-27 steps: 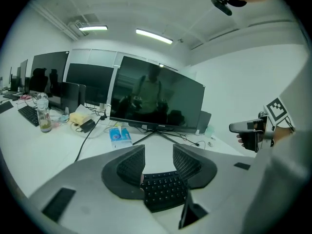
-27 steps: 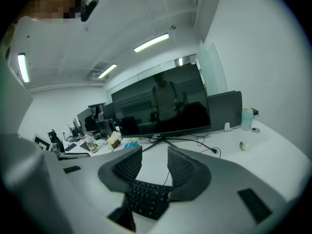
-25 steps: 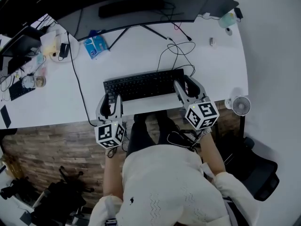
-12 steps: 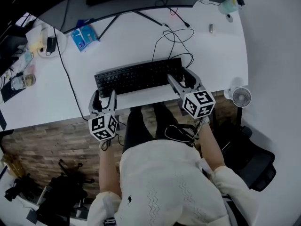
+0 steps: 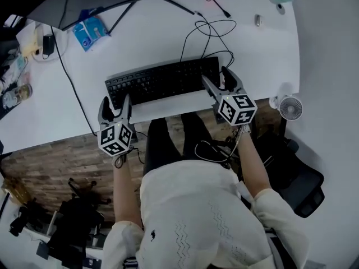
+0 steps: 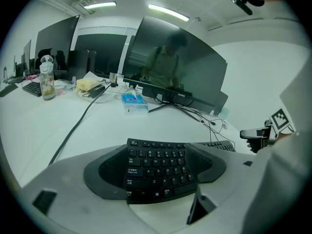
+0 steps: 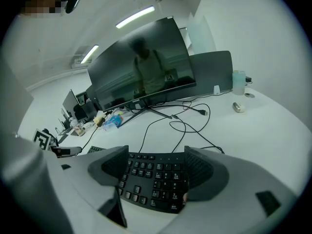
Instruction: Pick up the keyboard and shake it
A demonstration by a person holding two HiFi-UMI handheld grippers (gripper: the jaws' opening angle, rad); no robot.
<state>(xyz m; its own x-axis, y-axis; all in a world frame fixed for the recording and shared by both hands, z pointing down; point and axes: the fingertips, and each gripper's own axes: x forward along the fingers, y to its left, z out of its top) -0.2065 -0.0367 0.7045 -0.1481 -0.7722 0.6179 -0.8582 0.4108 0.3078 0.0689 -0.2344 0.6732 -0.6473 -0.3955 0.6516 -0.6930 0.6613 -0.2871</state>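
Black keyboard [image 5: 162,83], lying flat on white desk [image 5: 168,32], near its front edge

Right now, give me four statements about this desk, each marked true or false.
1. The keyboard lies flat on the white desk. True.
2. The left gripper is clamped shut, away from the keyboard. False: its jaws have just been opening and stand wide, the keyboard's left end between them.
3. A small fan sits by the desk's front right corner. True.
4. The right gripper has its jaws pressed together. False: they stand apart, the keyboard's right end between them.
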